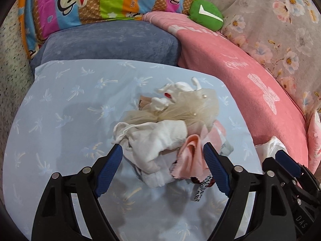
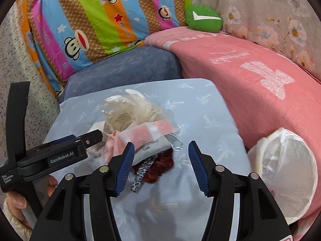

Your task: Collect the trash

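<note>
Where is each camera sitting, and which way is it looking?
Left wrist view: sits on the left gripper, looking forward and down at the pile of cloth scraps on the blue cushion; its open fingers and the right gripper at the edge show.
Right wrist view: sits on the right gripper, looking down at the same pile beside the white bag; its open fingers, the left gripper and a hand show.
Both share the pile, the cushion and the green toy.

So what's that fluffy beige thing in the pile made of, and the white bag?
The beige thing looks like tulle netting: see-through, gathered, with pearly beads. The white bag seems thin plastic film: shiny, crinkled, partly translucent, stretched over a round rim.
</note>
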